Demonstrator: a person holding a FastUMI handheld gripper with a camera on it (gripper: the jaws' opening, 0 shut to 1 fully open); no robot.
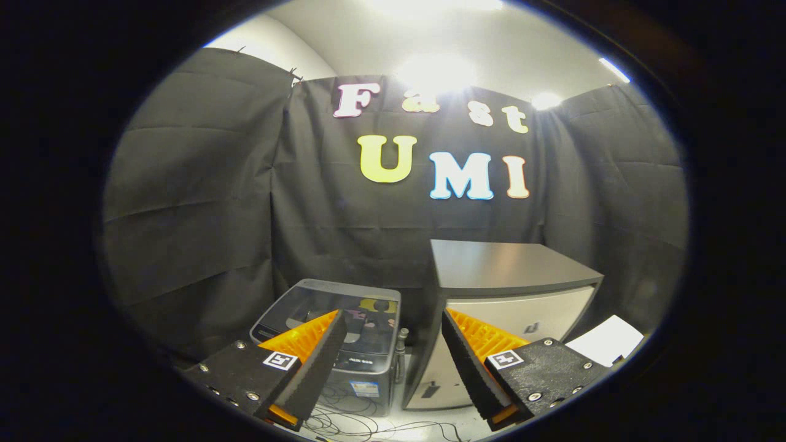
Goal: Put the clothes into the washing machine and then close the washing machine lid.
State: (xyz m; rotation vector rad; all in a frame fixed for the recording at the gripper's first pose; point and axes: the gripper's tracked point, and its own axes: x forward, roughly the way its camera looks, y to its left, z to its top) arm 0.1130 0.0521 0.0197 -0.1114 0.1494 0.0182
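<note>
A small grey top-loading washing machine [334, 328] stands on the floor beyond my left finger, its glossy dark lid lying flat and closed. My gripper [393, 325] is held well above the floor and short of the machine, open, with nothing between its fingers. No clothes can be made out in this view.
A taller cabinet [503, 276] with a dark flat top and a pale front stands right of the washer, beyond my right finger. A white sheet [605, 337] lies on the floor to its right. Loose cables [368, 423] trail on the floor below the washer. Black cloth walls close the booth.
</note>
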